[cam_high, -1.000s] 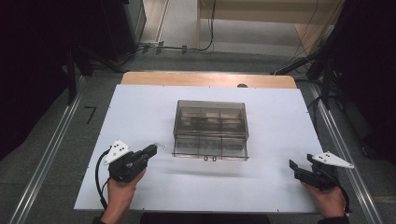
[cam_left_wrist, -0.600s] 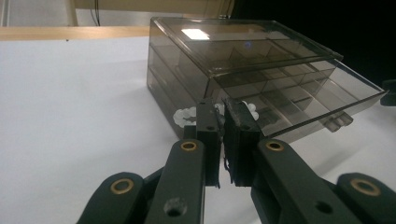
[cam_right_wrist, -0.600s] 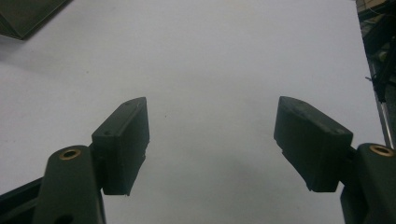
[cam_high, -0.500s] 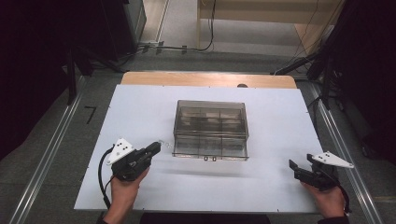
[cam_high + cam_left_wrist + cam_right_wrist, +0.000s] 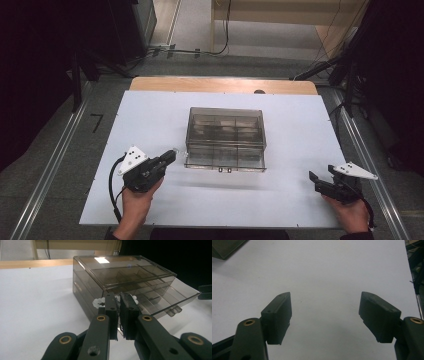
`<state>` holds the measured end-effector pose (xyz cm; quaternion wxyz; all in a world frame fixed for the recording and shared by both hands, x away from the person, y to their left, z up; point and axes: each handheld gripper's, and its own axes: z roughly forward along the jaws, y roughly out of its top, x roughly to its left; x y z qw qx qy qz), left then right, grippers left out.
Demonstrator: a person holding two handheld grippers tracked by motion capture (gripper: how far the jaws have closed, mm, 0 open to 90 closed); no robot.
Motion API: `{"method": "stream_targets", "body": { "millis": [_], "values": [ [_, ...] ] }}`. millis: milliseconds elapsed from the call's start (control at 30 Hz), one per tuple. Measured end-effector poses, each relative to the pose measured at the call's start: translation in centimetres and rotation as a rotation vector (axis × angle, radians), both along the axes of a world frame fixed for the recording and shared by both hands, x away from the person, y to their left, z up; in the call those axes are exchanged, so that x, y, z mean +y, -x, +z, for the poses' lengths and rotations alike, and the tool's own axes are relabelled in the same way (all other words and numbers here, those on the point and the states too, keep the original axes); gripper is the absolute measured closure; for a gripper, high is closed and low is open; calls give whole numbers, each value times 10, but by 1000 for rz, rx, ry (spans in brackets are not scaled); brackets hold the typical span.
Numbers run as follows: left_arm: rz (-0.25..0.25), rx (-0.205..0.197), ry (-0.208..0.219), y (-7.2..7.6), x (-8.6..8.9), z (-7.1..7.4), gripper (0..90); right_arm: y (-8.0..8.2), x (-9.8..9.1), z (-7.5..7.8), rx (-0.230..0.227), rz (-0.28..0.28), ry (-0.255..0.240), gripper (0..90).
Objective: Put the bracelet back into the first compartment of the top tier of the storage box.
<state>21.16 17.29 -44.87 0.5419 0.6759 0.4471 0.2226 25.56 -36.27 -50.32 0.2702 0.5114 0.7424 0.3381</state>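
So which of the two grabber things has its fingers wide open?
The right gripper, near the table's right edge: its fingers stand far apart. The left gripper, by the clear box, is pinched shut.

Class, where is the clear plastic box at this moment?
In the high view the clear plastic box sits mid-table on the white board, just right of the left gripper.

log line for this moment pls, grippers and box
left gripper: shut, tips by near-left corner of box | right gripper: open, over bare table, apart from box | box: lid closed
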Motion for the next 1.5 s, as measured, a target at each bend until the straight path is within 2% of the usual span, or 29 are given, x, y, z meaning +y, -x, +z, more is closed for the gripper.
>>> {"method": "stream_targets", "body": {
  "millis": [433, 833, 1133, 1500],
  "values": [
    [-19, -34, -4, -2, -11, 5, 858, 0, 0, 0, 4, 0, -2, 253],
    [-60, -37, -6, -6, -23, 5, 858, -1, -1, -1, 1, 3, -1, 253],
    [-88, -10, -25, -15, -36, -2, 858, -1, -1, -1, 3, 1, -2, 253],
    [-93, 16, -48, -24, -46, -10, 858, -1, -1, -1, 5, 2, -1, 252]
  ]
}}
